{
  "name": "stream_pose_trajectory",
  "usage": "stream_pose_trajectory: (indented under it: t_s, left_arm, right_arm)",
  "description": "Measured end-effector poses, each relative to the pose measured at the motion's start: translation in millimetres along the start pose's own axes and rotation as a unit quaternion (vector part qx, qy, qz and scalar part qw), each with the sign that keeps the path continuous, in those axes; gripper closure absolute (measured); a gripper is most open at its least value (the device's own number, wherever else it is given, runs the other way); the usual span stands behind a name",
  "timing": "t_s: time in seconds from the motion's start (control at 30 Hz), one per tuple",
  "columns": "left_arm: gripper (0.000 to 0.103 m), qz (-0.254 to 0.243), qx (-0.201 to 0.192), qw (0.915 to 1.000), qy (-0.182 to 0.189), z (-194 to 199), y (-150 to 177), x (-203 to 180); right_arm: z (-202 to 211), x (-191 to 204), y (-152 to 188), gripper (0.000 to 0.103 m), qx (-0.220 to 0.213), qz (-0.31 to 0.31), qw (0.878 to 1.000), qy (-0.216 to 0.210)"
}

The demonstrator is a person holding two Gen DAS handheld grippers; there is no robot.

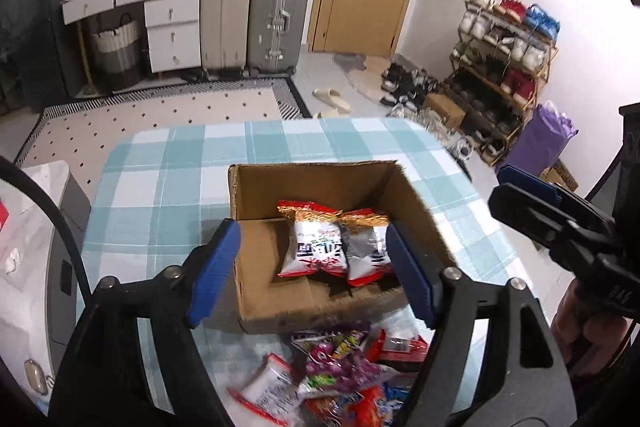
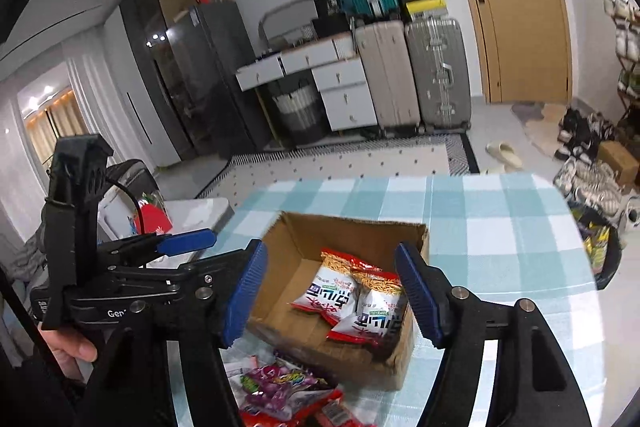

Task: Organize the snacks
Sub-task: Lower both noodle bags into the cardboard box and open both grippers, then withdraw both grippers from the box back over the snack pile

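On the checked desk [image 1: 168, 183], two snack packets [image 1: 320, 247] lie side by side in the cardboard box [image 1: 416, 195], both grippers' fingers [image 1: 408, 275] spread empty above, remaining snacks [image 1: 340, 367] heaped near, awaiting sorting.

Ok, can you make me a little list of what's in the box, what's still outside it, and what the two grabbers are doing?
box: open cardboard box on the blue checked tablecloth
in the box: two white-and-red snack packets, side by side
still outside: pile of snacks in front of the box, one purple packet on top
left gripper: open, nothing between its pads
right gripper: open, nothing between its pads
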State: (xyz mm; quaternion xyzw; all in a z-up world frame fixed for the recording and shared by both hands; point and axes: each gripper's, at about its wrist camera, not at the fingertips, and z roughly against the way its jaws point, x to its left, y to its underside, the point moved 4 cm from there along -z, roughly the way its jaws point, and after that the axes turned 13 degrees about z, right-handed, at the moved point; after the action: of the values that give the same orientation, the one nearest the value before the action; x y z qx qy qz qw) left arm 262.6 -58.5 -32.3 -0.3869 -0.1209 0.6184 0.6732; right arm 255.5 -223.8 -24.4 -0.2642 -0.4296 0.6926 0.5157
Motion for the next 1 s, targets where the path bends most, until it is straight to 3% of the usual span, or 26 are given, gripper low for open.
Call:
stream_pose_trajectory:
  t_s: [0.2,0.53,0.63,0.77,1.0]
  left_arm:
    - [0.022,-0.001,-0.048,0.9987,-0.018,55.4,10.9,-8.3]
    - [0.019,-0.003,-0.09,0.9956,-0.025,138.1,41.4,-19.6]
    - [0.014,0.001,-0.101,0.9946,-0.024,160.2,60.3,-20.6]
    - [0.001,0.012,-0.119,0.9925,-0.023,181.5,82.4,-17.3]
    - [0.001,0.016,-0.136,0.9901,-0.032,199.5,120.1,-9.2]
  right_arm:
    - [52.4,20.4,-3.8,0.02,-0.045,0.024,0.999,0.017]
    - [126.1,52.7,23.0,0.014,-0.091,0.035,0.995,0.026]
    - [142.3,56.6,31.5,0.013,-0.099,0.034,0.994,0.028]
    - [158.0,61.0,44.6,0.01,-0.105,0.036,0.993,0.032]
    - [176.0,68.3,73.8,0.007,-0.108,0.039,0.993,0.033]
